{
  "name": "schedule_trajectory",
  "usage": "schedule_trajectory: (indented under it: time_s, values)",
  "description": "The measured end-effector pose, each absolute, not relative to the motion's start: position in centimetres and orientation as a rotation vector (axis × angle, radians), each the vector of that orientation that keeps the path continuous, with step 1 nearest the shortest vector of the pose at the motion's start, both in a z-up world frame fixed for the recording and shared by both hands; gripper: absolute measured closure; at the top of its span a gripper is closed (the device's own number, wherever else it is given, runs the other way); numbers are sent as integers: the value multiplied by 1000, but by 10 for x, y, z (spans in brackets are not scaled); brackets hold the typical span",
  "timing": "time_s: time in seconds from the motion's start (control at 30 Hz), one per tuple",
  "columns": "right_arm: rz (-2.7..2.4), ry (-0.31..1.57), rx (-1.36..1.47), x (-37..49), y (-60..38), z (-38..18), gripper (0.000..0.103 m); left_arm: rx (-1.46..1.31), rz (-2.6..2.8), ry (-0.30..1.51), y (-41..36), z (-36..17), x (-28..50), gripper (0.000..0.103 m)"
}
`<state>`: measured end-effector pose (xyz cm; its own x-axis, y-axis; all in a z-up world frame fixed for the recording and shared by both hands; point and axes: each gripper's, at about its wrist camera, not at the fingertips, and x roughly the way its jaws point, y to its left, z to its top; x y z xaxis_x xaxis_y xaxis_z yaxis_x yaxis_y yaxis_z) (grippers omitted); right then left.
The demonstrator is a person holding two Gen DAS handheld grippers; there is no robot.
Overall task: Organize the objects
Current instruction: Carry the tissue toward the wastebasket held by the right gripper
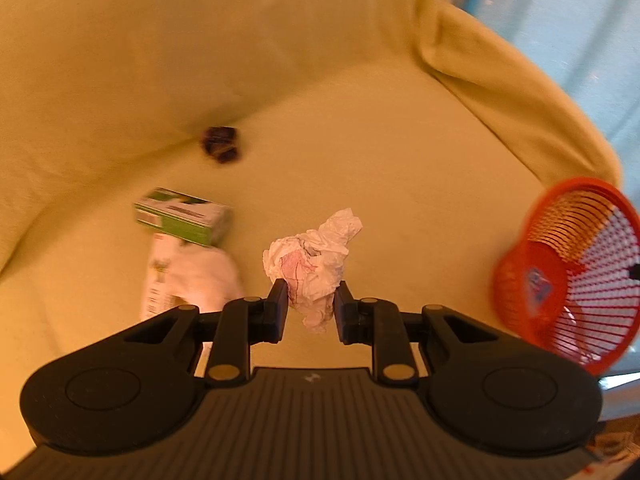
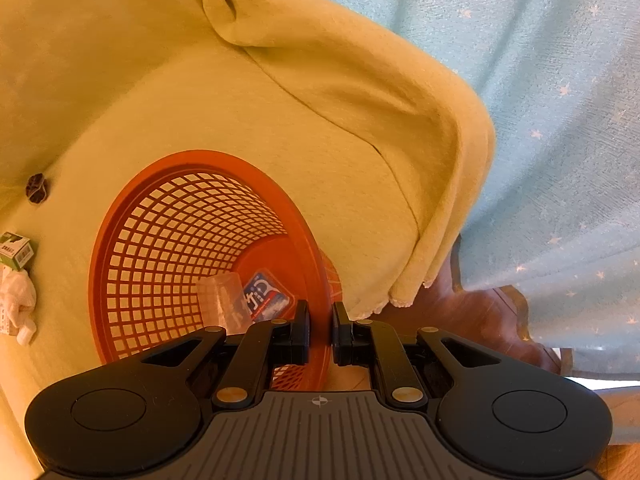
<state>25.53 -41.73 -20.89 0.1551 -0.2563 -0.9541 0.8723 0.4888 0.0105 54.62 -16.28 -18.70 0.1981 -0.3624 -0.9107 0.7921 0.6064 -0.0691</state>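
**Paper wad held, basket next**

L gripper (image 1: 311,304) has its jaws nearly closed on the crumpled paper (image 1: 316,264), which sticks up betw. and above the tips. Carry it over the basket (image 1: 568,276), off to the jaws' right, before letting go. R gripper (image 2: 320,332) pinches the basket rim (image 2: 316,344) betw. near-closed jaws, tilting it; keep it steady. Paper: white, creased, pink marks.

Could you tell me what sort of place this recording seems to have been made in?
Probably a home living room: a sofa under a yellow cover, a star-patterned blue curtain beside it, and an orange basket held by the right gripper for clutter such as the crumpled paper.
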Motion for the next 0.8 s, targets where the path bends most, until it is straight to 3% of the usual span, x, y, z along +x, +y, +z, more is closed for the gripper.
schedule_trajectory:
  time_s: [0.8]
  values:
    - [-852,1101,690,242,-425,-214,96,456,-973,1237,-239,-182,440,83]
